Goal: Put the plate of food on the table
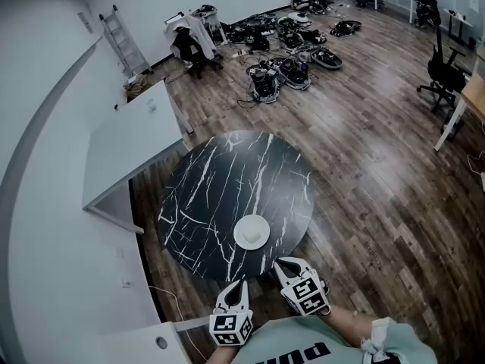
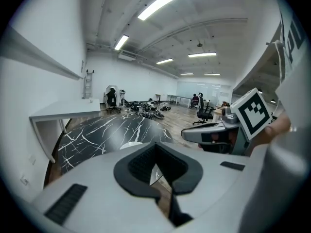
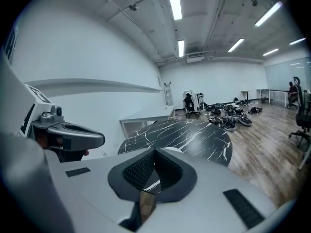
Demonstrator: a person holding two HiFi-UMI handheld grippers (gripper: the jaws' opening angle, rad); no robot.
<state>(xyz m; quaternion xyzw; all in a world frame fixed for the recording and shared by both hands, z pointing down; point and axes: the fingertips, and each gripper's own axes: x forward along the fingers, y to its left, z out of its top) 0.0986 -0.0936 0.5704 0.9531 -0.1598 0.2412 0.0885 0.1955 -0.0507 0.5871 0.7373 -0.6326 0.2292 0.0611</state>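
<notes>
One white plate [image 1: 251, 232] sits on the black table [image 1: 220, 180], near the edge by me, so I think the job is done. My left gripper [image 1: 237, 287] and right gripper [image 1: 283, 265] are both pressed together, holding nothing, apart from the plate.

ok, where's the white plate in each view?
Head view: plate lower centre, near the closest edge of the black marble table.
Left gripper view: plate a white sliver, left of centre.
Right gripper view: plate a white sliver, right of centre.
Shared landmark: the black marble table.
</notes>
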